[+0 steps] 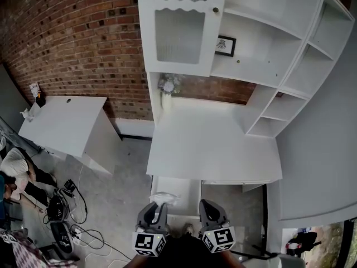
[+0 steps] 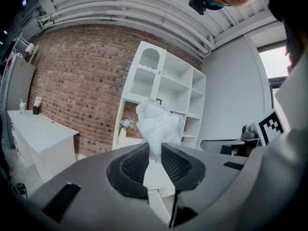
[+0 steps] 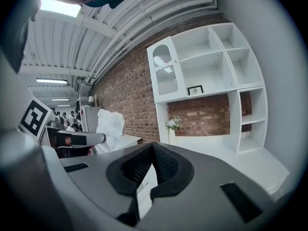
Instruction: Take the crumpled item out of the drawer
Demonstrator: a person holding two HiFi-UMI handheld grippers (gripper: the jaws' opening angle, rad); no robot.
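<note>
Clamping the crumpled item (image 2: 157,121) in left gripper (image 2: 155,148)

STAGED STUDY IN AN INDUSTRIAL HALL: A white shelf unit (image 1: 268,54) with a framed picture (image 1: 225,45) and a vase of flowers (image 1: 167,88) stands over a white table (image 1: 212,144) with an open drawer (image 1: 178,191), all set against a bare brick wall (image 1: 72,32). A second white table (image 1: 61,124) sits to one side. The homely look ends there. Cables (image 1: 78,228) and a dark bag (image 1: 56,208) lie on the grey concrete floor (image 1: 122,177). Exposed pipes (image 3: 159,18) and a strip light (image 3: 58,7) cross a ribbed ceiling (image 3: 57,47), and people (image 3: 72,119) gather deeper in the hall. It reads as a workshop or test lab, not a lived-in home.
</note>
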